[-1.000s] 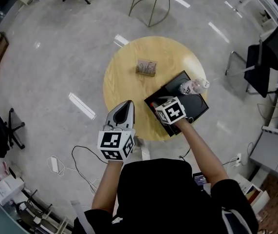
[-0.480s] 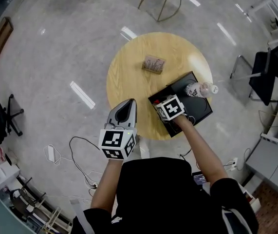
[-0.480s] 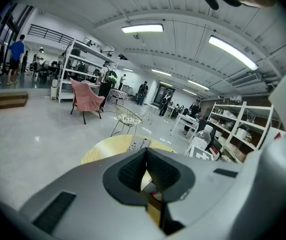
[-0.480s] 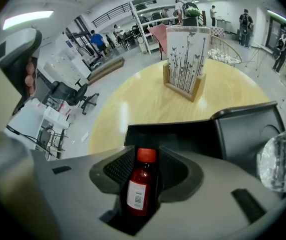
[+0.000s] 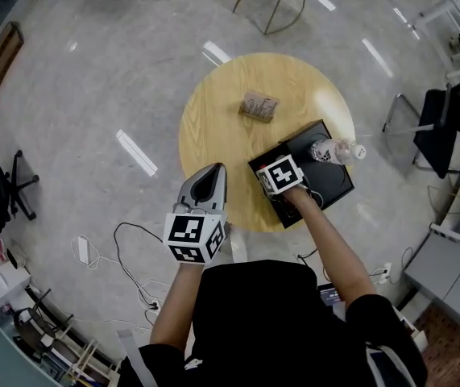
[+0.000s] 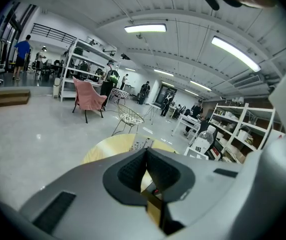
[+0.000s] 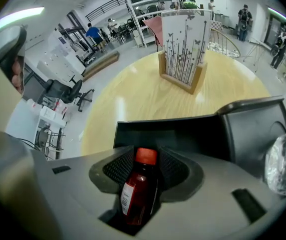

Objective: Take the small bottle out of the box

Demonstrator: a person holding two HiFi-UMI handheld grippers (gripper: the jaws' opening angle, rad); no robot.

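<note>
Small bottle: the small dark-red bottle (image 7: 138, 189) with an orange-red cap and white label stands inside the black open box (image 7: 183, 129), at the end nearer you, between the jaws of your right claw (image 7: 147, 160).
Slip risk: if you close at this height, the pads may catch only the cap and shoulder. The smooth bottle could then tilt or drop back as you lift.
Box risk: the box wall rises close beyond the bottle. A slanted pull could knock the bottle against it or drag the box across the round pale wooden table (image 5: 230, 135).
Neighbour risk: the clear plastic water bottle (image 5: 332, 149) lies on the box's far end, and a jolted box could set it rolling.
Right claw: released, with the jaws wide and only just opened. The bottle sits between the pads, but they do not appear to press on it.
Left claw: your left claw (image 6: 146, 153) is clenched on nothing, at the table's near edge and apart from the box.
</note>
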